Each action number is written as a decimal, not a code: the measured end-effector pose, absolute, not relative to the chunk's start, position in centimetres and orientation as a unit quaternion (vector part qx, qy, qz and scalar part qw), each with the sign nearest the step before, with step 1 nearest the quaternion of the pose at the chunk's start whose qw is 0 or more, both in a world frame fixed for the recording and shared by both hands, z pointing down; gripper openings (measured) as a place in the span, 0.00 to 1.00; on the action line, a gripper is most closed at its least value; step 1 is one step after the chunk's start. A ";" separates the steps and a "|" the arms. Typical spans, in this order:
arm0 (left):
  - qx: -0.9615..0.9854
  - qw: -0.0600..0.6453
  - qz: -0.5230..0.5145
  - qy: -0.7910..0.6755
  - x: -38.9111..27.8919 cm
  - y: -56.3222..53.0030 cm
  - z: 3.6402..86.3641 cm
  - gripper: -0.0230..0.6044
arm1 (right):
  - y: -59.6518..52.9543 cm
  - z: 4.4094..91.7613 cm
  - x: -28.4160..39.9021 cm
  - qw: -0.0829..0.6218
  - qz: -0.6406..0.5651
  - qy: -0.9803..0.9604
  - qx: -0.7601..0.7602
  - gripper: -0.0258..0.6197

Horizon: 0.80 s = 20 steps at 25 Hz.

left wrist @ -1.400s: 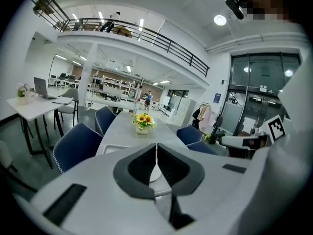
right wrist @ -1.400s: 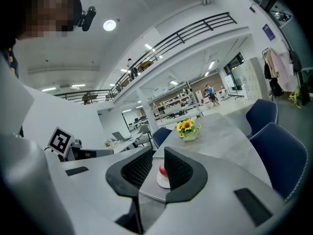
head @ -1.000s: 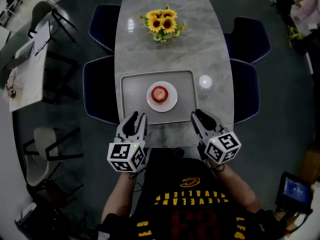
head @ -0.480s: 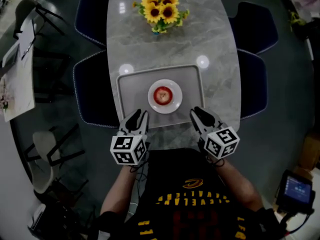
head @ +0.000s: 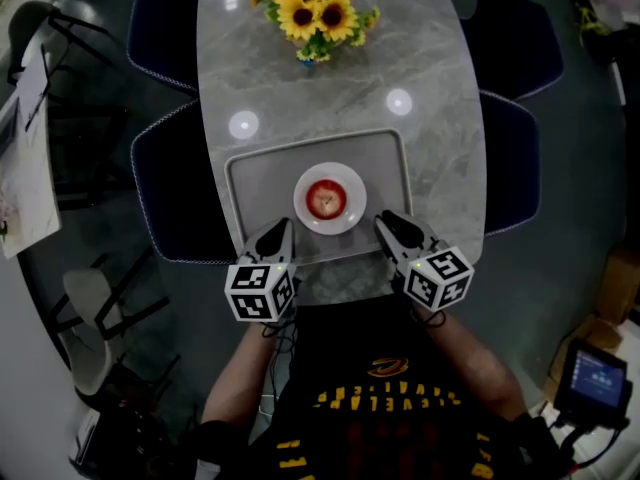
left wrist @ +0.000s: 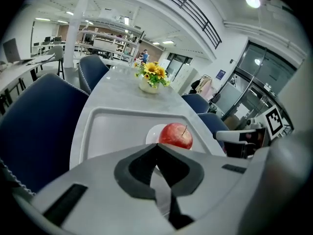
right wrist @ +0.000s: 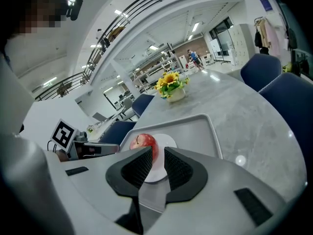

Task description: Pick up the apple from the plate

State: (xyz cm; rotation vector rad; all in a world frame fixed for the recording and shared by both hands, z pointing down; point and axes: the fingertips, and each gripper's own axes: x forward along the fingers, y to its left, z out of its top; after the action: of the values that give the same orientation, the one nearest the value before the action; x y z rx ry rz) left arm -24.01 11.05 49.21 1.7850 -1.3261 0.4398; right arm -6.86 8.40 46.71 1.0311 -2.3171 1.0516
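A red apple [head: 325, 200] sits on a small white plate [head: 302, 190] in the middle of a grey tray [head: 260, 183] on the marble table. My left gripper [head: 280, 230] hovers over the tray's near edge, left of the plate, with its jaws closed tip to tip. My right gripper [head: 390, 223] is just right of the plate, with a narrow gap between its pads. In the left gripper view the apple [left wrist: 175, 135] shows just beyond the gripper [left wrist: 157, 147]. In the right gripper view the apple [right wrist: 143, 142] lies slightly left of the gripper [right wrist: 158, 153]. Neither gripper touches it.
A vase of sunflowers [head: 318, 13] stands at the table's far end. Dark blue chairs [head: 165, 183] [head: 510, 168] flank the table on both sides. The person's torso in a black jersey presses against the table's near edge [head: 340, 283].
Both grippers have edged forward over the tray's near edge, closer to the plate. The head view has shifted, so the table sits lower in the frame. The apple has not moved.
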 end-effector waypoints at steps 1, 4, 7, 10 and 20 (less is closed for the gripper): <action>0.716 0.425 0.177 -0.525 -23.9 11.1 49.3 0.04 | 8.4 46.8 -7.0 0.198 0.377 -0.826 0.369 0.14; 0.720 0.429 0.181 -0.514 -23.7 10.9 49.8 0.04 | 8.3 47.2 -7.3 0.202 0.383 -0.823 0.366 0.14; 0.718 0.442 0.182 -0.505 -23.4 10.2 50.8 0.04 | 7.6 48.3 -7.6 0.208 0.393 -0.819 0.363 0.14; 0.711 0.470 0.183 -0.490 -22.9 10.0 52.1 0.13 | 7.0 49.5 -7.4 0.212 0.407 -0.809 0.366 0.14; 0.685 0.534 0.178 -0.463 -22.5 10.8 54.2 0.17 | 6.9 52.5 -7.7 0.250 0.433 -0.786 0.363 0.14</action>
State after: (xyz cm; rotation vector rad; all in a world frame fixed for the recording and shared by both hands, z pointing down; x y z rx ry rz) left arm -22.53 10.80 54.18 1.6323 -1.1024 0.4233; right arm -7.66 6.87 52.46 0.9894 -2.1407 1.1784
